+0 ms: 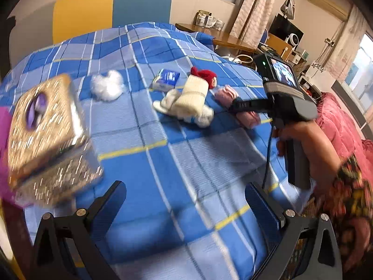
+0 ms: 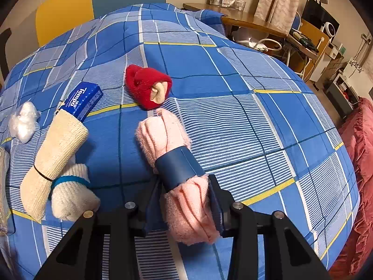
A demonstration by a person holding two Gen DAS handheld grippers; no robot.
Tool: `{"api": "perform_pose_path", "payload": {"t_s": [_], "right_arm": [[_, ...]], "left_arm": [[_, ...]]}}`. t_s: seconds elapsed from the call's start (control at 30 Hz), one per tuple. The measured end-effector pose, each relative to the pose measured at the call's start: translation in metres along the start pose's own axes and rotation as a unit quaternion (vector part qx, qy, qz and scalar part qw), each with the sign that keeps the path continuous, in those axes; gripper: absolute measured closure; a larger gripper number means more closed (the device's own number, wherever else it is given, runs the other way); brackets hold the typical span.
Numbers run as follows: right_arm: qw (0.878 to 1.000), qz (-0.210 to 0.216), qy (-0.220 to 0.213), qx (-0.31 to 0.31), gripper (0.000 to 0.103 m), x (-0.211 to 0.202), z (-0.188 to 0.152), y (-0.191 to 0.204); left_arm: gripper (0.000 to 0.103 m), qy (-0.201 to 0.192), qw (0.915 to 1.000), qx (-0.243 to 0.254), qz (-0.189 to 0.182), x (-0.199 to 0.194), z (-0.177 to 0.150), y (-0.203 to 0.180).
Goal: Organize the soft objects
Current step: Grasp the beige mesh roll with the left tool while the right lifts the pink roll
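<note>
Right gripper (image 2: pixel 186 200) is clamping the pink rolled towel (image 2: pixel 179 172) near its close end, fingers (image 2: pixel 215 200) pressing both sides of the roll. Roll has a blue band (image 2: pixel 179 168) around its middle and is lying on the blue plaid bedspread (image 2: pixel 256 121), far end pointing to 12 o'clock.

Left gripper (image 1: pixel 184 200) is hovering wide open over bare bedspread (image 1: pixel 163 163), nothing between its fingers (image 1: pixel 109 200).

On the bed, seen from the right wrist:
- red knit roll (image 2: pixel 146 86) sitting at 12 o'clock from the pink towel, just beyond its far end, cream fabric showing in its open end
- blue Tempo tissue pack (image 2: pixel 84 100) at 10 o'clock
- cream rolled towel (image 2: pixel 51 161) tied with a black band at 9 o'clock, far end touching the tissue pack
- white rolled sock bundle (image 2: pixel 72 193) with a blue band, touching the cream roll's near side
- clear bag of white fluff (image 2: pixel 23 121) farther out at 9–10 o'clock

Left wrist view is blurring at the 9 o'clock edge: a glittery gold box (image 1: pixel 46 130) with a purple oval on top is sitting there on the bed.

Room: yellow-and-blue headboard (image 2: pixel 93 2) at 12 o'clock, wooden desk (image 2: pixel 251 21) with clutter at 1 o'clock, floral curtains (image 2: pixel 277 2) behind it, black monitor (image 2: pixel 319 16) and small white speaker (image 2: pixel 331 29) at 2 o'clock, red quilt (image 2: pixel 359 163) at 3 o'clock.
</note>
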State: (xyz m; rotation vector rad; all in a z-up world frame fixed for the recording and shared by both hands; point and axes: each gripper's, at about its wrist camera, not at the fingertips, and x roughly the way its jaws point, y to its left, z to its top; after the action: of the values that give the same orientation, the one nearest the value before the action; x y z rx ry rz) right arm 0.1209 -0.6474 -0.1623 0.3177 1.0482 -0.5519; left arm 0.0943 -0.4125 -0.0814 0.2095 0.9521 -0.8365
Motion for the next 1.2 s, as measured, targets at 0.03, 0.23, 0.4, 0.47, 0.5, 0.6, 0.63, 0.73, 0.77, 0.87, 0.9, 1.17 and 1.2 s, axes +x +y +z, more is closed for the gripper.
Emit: {"api": "perform_pose_path", "payload": {"t_s": [0.03, 0.23, 0.4, 0.47, 0.5, 0.6, 0.63, 0.73, 0.77, 0.87, 0.9, 1.17, 1.2], "right_arm": [[1.0, 0.002, 0.001, 0.002, 0.064, 0.0, 0.0, 0.0], [0.999, 0.024, -0.005, 0.029, 0.066, -0.006, 0.002, -0.008], [0.998, 0.042, -0.009, 0.044, 0.066, -0.01, 0.003, -0.011], [0.998, 0.047, -0.009, 0.049, 0.066, -0.011, 0.003, -0.012], [0.997, 0.051, -0.007, 0.053, 0.066, -0.01, 0.003, -0.013], [0.996, 0.059, -0.003, 0.066, 0.066, -0.009, 0.003, -0.017], [0.996, 0.059, 0.0, 0.07, 0.066, -0.008, 0.003, -0.018], [0.995, 0.061, 0.006, 0.084, 0.066, -0.005, 0.003, -0.023], [0.994, 0.06, 0.008, 0.087, 0.066, -0.004, 0.003, -0.024], [0.993, 0.067, 0.011, 0.1, 0.066, -0.003, 0.002, -0.028], [0.992, 0.07, 0.011, 0.103, 0.066, -0.003, 0.002, -0.029], [0.991, 0.077, 0.007, 0.108, 0.066, -0.004, 0.003, -0.03], [0.991, 0.078, 0.006, 0.109, 0.066, -0.005, 0.003, -0.03]], "left_arm": [[0.001, 0.0, 1.0, 0.003, 0.003, 0.005, 0.009, -0.004], [0.001, -0.009, 0.9996, 0.0, 0.028, 0.034, 0.059, -0.012], [0.001, 0.01, 0.9985, -0.002, 0.054, 0.073, 0.088, -0.01], [0.001, 0.018, 0.9979, -0.003, 0.062, 0.087, 0.097, -0.009], [0.001, 0.023, 0.998, -0.003, 0.058, 0.096, 0.103, -0.008], [0.001, 0.022, 0.9975, 0.015, 0.066, 0.114, 0.116, -0.012], [0.001, 0.023, 0.9972, 0.02, 0.068, 0.119, 0.119, -0.014], [0.001, 0.034, 0.9968, 0.021, 0.07, 0.136, 0.128, -0.014], [0.004, 0.039, 0.9964, 0.02, 0.072, 0.142, 0.13, -0.014], [0.022, 0.048, 0.9961, 0.03, 0.068, 0.152, 0.13, -0.017], [0.028, 0.052, 0.995, 0.045, 0.073, 0.155, 0.129, -0.02], [0.058, 0.04, 0.9932, 0.087, 0.067, 0.151, 0.12, -0.033], [0.058, 0.032, 0.9937, 0.086, 0.065, 0.144, 0.121, -0.033]]}}
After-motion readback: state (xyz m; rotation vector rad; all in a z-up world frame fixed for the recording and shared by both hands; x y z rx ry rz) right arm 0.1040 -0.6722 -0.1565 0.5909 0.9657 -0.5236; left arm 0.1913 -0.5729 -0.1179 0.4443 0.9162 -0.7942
